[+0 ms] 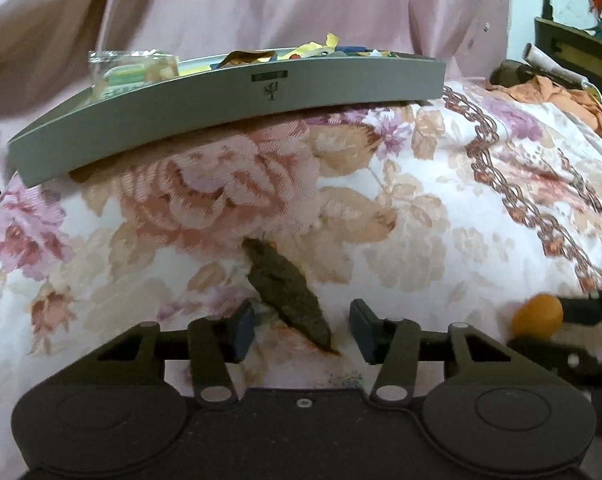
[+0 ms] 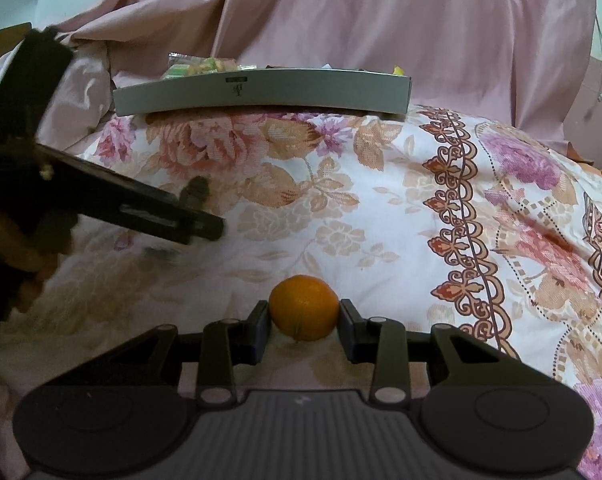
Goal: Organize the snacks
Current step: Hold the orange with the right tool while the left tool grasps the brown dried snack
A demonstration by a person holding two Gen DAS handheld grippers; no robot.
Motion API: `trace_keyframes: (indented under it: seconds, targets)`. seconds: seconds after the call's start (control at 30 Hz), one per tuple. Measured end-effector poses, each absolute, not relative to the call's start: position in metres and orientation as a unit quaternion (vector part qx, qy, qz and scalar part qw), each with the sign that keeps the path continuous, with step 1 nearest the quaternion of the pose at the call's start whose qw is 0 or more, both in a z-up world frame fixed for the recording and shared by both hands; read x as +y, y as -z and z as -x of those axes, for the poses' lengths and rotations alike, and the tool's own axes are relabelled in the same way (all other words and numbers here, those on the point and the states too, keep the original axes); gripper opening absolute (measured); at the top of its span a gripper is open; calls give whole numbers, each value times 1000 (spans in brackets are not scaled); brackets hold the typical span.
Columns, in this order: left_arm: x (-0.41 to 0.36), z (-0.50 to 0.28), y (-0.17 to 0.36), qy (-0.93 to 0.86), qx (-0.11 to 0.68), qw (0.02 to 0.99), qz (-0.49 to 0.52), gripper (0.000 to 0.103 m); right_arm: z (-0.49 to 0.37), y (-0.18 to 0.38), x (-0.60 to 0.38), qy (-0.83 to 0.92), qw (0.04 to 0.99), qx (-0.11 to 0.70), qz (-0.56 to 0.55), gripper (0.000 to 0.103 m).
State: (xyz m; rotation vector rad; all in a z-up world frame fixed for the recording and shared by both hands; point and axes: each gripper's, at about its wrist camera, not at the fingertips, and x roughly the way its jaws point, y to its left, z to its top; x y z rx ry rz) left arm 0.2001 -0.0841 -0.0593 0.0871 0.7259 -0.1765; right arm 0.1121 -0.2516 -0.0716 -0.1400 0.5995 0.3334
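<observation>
A dark brown, elongated snack (image 1: 289, 296) lies on the floral bedspread (image 1: 421, 208). My left gripper (image 1: 303, 328) stands open astride its near end, with a gap between each pad and the snack. The same snack (image 2: 197, 192) shows beside the left gripper's dark frame in the right wrist view. A small orange (image 2: 303, 306) sits between the pads of my right gripper (image 2: 304, 328), which is shut on it; the orange (image 1: 537, 318) also appears at the right of the left wrist view. A grey tray (image 1: 221, 108) holding several wrapped snacks rests at the back of the bed.
Pink cloth (image 2: 381, 20) hangs behind the tray (image 2: 261, 92). An orange cloth (image 1: 557, 92) and a white roll (image 1: 553, 66) lie at the far right. A hand (image 2: 17, 256) grips the left tool's handle. The bedspread is soft and uneven.
</observation>
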Motion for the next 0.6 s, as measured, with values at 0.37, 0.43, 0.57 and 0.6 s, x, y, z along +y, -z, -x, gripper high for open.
trace_keyframes:
  seconds: [0.37, 0.43, 0.57, 0.6]
  targets:
    - [-58, -149, 59, 155, 378, 913, -15, 51, -100, 70, -237, -171, 935, 306, 58, 40]
    - [-53, -136, 58, 164, 386, 908, -21, 51, -97, 69, -229, -177, 933, 307, 58, 40]
    - [-43, -113, 54, 200, 407, 890, -50, 51, -92, 67, -213, -187, 929, 315, 51, 40]
    - [-40, -108, 53, 208, 409, 887, -57, 52, -91, 67, -210, -189, 928, 316, 49, 40]
